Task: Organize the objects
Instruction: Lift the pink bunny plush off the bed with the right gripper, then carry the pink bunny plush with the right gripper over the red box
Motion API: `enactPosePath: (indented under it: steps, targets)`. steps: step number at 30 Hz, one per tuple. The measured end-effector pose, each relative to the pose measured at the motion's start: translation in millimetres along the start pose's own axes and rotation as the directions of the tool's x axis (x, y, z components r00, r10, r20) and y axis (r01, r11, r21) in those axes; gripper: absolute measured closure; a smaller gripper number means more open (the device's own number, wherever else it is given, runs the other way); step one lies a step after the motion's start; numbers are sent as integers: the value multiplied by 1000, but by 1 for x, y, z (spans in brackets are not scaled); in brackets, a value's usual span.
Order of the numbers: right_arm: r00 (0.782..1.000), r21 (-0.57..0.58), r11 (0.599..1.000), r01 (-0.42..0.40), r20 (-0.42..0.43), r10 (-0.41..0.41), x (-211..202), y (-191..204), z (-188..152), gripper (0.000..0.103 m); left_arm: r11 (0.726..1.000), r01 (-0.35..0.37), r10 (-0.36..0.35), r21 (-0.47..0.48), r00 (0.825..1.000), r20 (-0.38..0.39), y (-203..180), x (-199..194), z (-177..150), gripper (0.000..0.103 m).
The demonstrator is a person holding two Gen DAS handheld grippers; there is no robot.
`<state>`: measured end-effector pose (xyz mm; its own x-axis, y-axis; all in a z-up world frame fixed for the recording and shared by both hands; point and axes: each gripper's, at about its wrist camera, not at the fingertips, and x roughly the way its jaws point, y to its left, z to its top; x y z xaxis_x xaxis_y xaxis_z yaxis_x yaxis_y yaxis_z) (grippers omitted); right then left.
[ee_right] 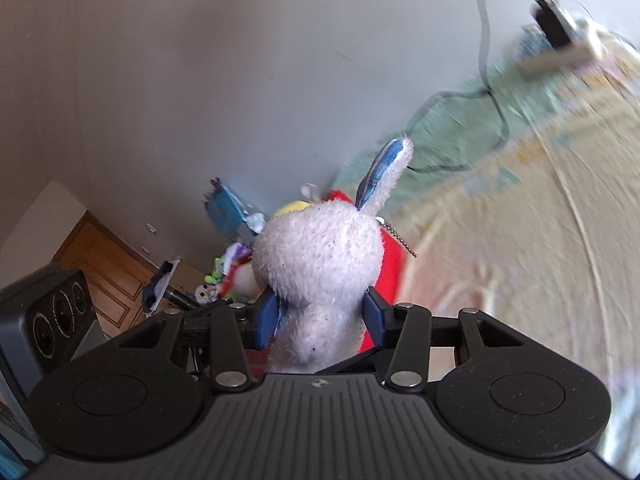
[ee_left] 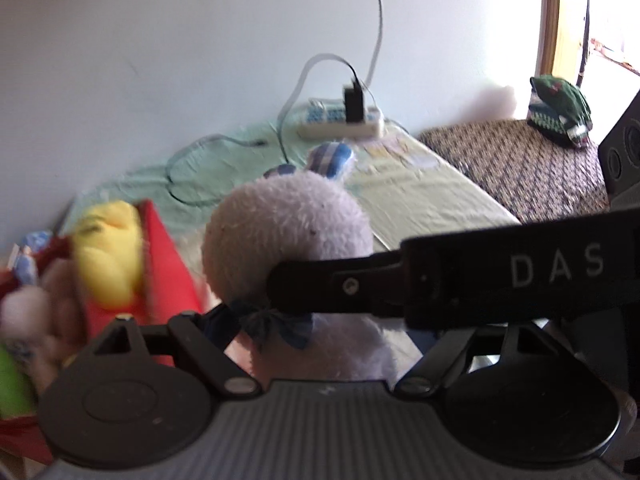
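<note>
Plush rabbit [ee_right: 320, 264], white with blue ears: pinched at the body in my right claw [ee_right: 320, 316], held above the bed [ee_right: 520, 240] beside the red toy bin [ee_left: 168, 264], not yet deposited; my left claw's state I cannot tell

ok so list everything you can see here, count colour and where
plush rabbit: 1, white with blue-lined ears, held between the right gripper's blue pads
red box: 1, red, left on the bed, packed with soft toys
yellow plush: 1, yellow, in the red box
power strip: 1, white, on the bed by the wall, black plug in it
green plush: 1, dark green, far right near the window
speaker: 1, black, low left
right gripper: 1, black, shut on the rabbit
left gripper: 1, black, mostly hidden behind the rabbit
</note>
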<state>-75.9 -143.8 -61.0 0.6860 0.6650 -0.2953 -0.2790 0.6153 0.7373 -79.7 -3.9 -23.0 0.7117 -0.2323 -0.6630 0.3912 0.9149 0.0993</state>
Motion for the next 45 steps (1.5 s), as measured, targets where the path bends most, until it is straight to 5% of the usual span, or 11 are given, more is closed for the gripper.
enactPosePath:
  steps: [7, 19, 31, 45]
  targets:
    - [997, -100, 995, -27, 66, 34, 28, 50, -3, 55, 999, -36, 35, 11, 995, 99, 45, -38, -2, 22]
    - [995, -181, 982, -62, 68, 75, 117, 113, -19, 55, 994, -99, 104, -44, 984, 144, 151, -69, -24, 23]
    - [996, -160, 983, 86, 35, -81, 182, 109, -25, 55, 998, -42, 45, -49, 997, 62, 203, -23, -39, 25]
    - [984, -123, 977, 177, -7, -179, 193, 106, -37, 54, 998, 12, -13, -68, 1000, -10, 224, 8, -46, 18]
